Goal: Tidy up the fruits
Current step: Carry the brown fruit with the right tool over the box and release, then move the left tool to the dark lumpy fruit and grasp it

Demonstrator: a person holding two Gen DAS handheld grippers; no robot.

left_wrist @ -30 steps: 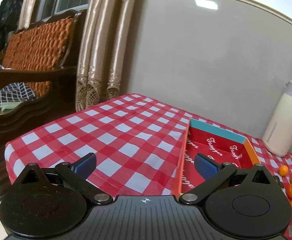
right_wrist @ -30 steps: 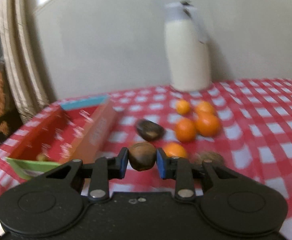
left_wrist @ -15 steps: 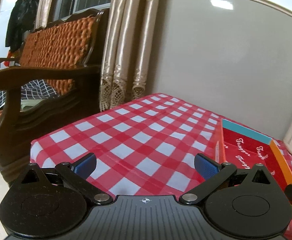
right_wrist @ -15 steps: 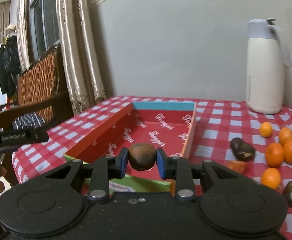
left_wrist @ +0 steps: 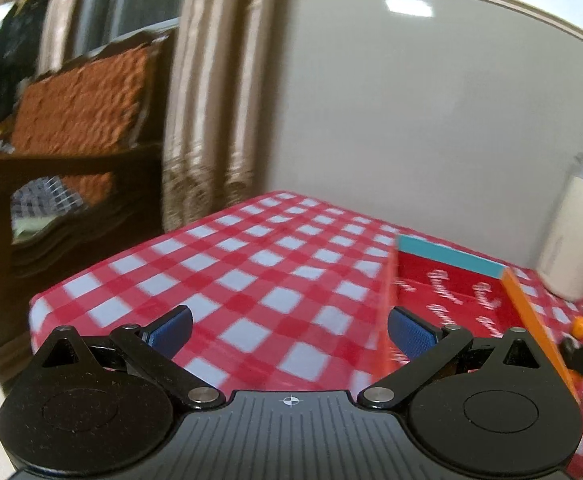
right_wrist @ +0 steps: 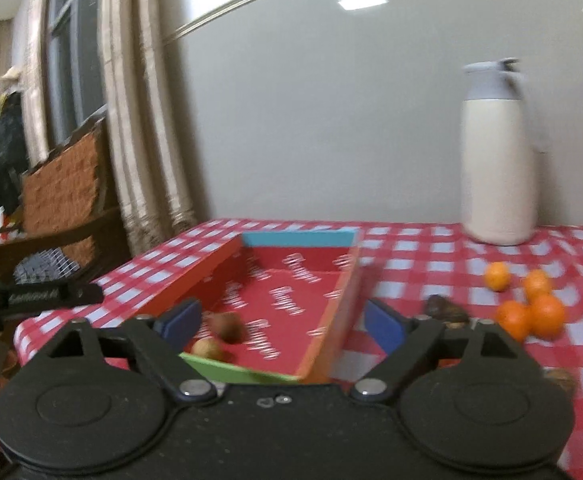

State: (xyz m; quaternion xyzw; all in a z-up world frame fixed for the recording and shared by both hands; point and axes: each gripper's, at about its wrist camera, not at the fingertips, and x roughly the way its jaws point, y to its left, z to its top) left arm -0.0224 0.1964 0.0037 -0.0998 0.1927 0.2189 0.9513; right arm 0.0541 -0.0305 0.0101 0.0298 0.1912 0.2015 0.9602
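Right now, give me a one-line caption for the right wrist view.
Right tongs opening, nothing between them, above the red box holding two brown fruits; oranges wait on the checked cloth.

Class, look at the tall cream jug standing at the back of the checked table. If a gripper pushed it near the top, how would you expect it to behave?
The cream jug stands tall on a narrow base, so a high push would probably tip it rather than slide it. Its smooth rounded wall looks slippery for pads. The checked tablecloth might drag with it.
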